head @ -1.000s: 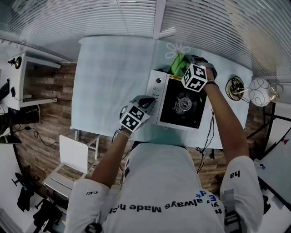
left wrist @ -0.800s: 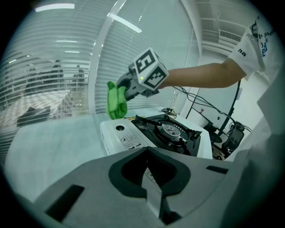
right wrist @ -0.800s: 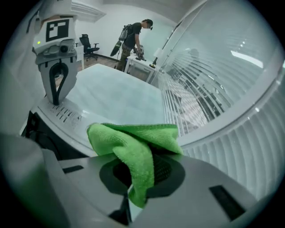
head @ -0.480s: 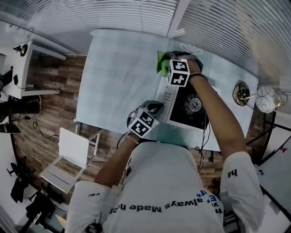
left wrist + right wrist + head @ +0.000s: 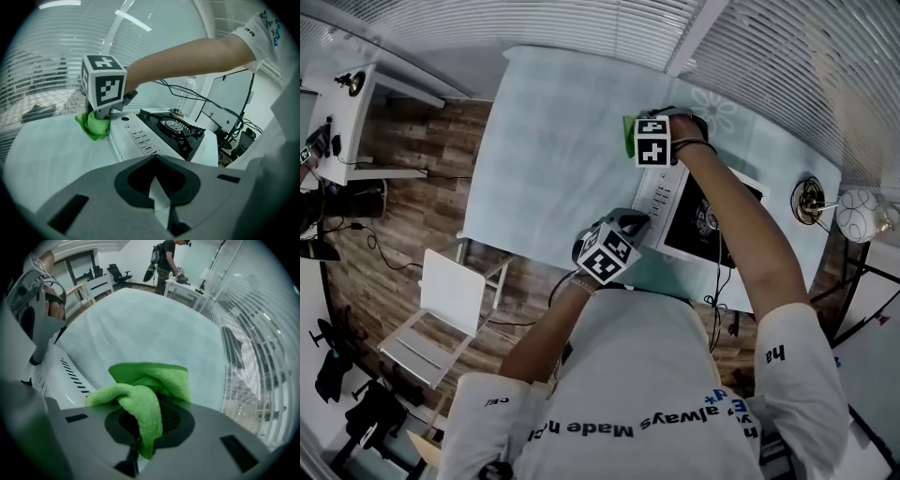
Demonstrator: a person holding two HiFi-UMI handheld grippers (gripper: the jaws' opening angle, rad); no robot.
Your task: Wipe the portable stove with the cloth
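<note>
My cloth [image 5: 146,394], mid-frame, is bright green. The stove [image 5: 140,140] is white with a black burner top; the marker cube [image 5: 104,86], upper left, wears black-and-white squares.

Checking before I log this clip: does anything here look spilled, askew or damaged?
Nothing stands out. The portable stove sits flat on the table, and the green cloth is bunched in the right gripper beside the stove's edge. No spill or damage shows.

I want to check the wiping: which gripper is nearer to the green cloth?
Right. The right gripper pinches the green cloth at the far corner of the portable stove; the left gripper is at its near corner, apart from the cloth.
</note>
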